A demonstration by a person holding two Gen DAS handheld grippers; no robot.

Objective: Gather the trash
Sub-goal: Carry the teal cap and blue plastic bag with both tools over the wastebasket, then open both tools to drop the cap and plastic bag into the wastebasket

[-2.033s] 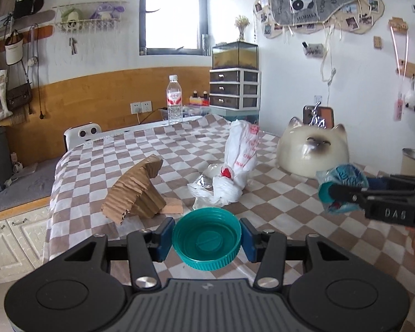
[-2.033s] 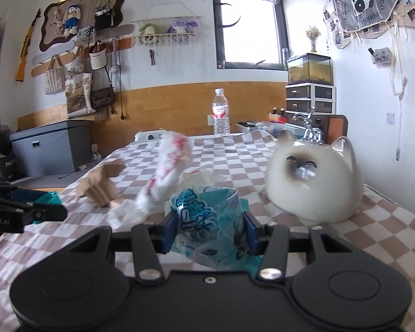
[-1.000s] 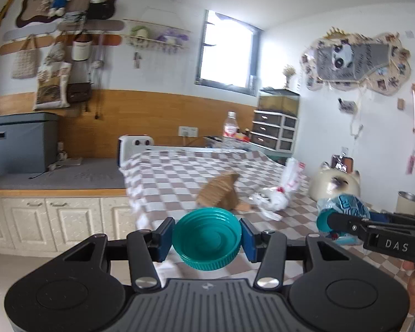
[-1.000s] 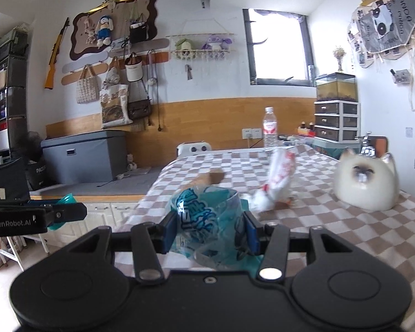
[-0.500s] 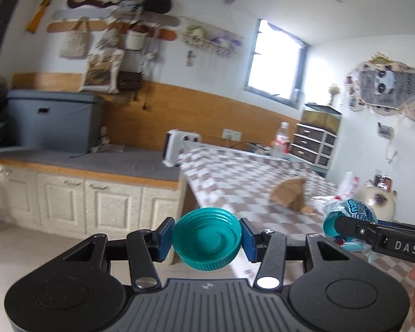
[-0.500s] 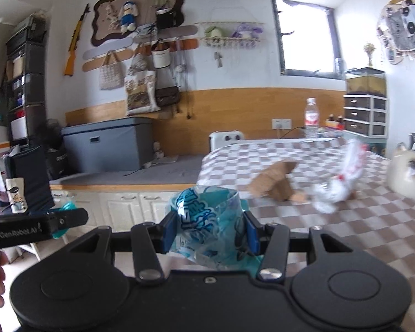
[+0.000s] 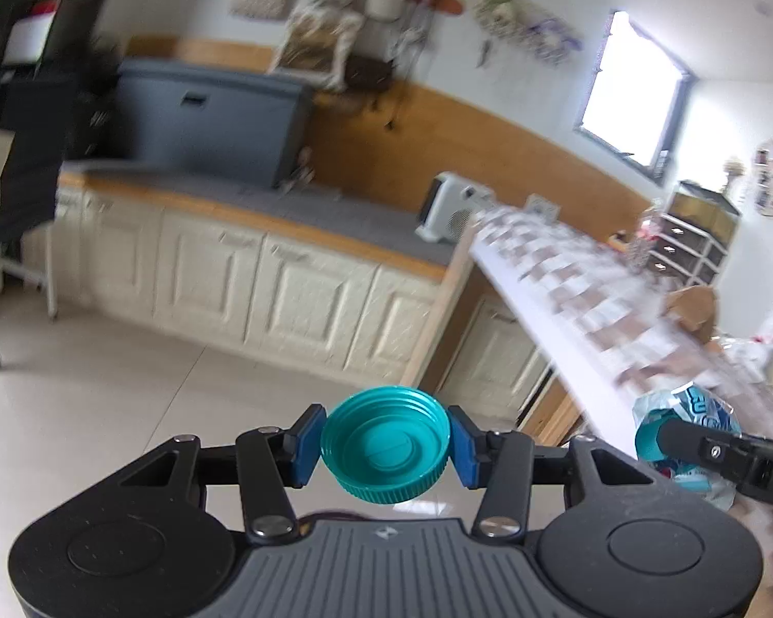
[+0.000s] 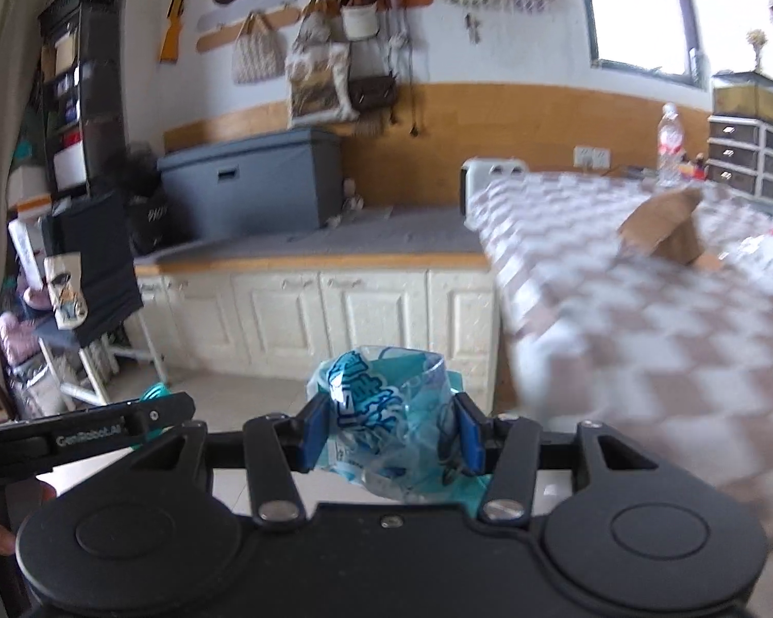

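Observation:
My left gripper is shut on a teal plastic lid, open side up, held over the tiled floor away from the table. My right gripper is shut on a crumpled blue and clear plastic wrapper. The wrapper also shows at the right of the left wrist view, and the lid's edge shows at the left of the right wrist view. On the checkered table lie a piece of brown cardboard and a white plastic bag.
Cream cabinets with a grey-topped counter run along the wall. A grey storage box stands on the counter. A folding stand with dark cloth is at the left. A water bottle stands at the table's far end.
Both grippers have swung left, away from the table and down toward the floor, each still holding its item. The table now lies to the right in both views.

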